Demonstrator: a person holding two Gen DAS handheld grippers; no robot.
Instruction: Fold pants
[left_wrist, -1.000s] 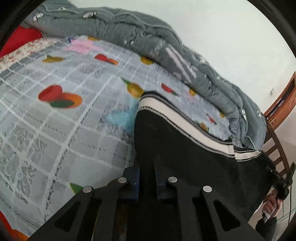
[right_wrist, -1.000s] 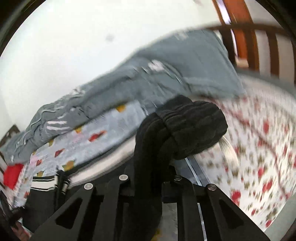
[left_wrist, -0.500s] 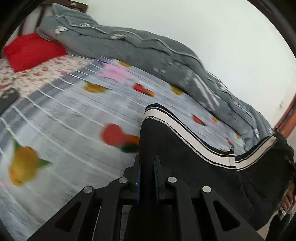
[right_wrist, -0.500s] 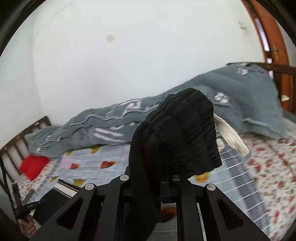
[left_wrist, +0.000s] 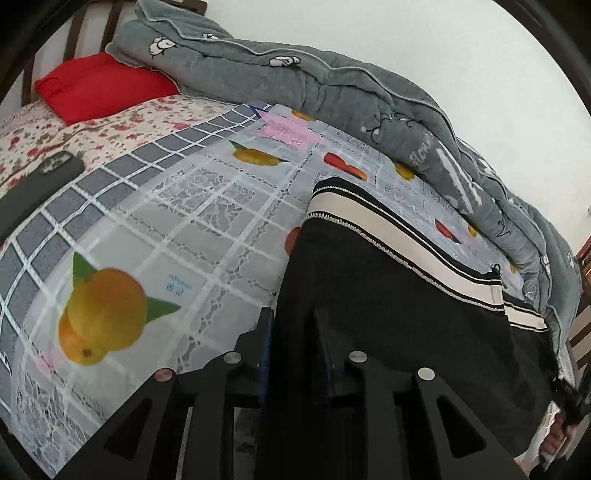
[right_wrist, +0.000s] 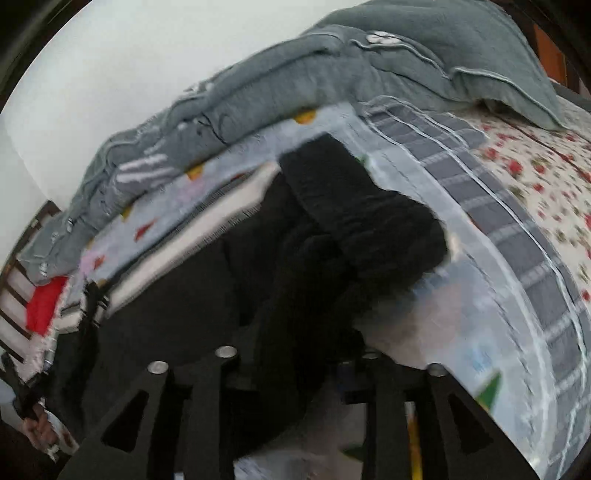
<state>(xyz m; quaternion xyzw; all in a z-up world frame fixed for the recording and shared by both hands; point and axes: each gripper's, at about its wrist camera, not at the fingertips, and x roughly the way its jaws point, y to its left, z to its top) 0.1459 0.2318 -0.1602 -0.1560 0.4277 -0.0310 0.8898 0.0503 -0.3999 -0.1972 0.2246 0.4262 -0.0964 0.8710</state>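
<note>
The black pants (left_wrist: 406, 314) with a cream and black side stripe (left_wrist: 399, 240) lie stretched over the fruit-print cloth on the bed. My left gripper (left_wrist: 291, 332) is shut on the black fabric at one end, low over the bed. My right gripper (right_wrist: 295, 354) is shut on the other end, where the bunched ribbed waistband (right_wrist: 369, 221) hangs over the cloth. The pants (right_wrist: 184, 295) span between both grippers. The right wrist view is blurred.
A rolled grey quilt (left_wrist: 332, 92) runs along the wall side and also shows in the right wrist view (right_wrist: 332, 74). A red pillow (left_wrist: 99, 85) and a dark phone (left_wrist: 33, 188) lie on the floral sheet (left_wrist: 55, 133). The wooden bed frame (left_wrist: 583, 325) stands at the right.
Both grippers have come down toward the bed with the pants. The waistband bunch, held up in the air before, now rests low over the cloth. The pants look more spread out.
</note>
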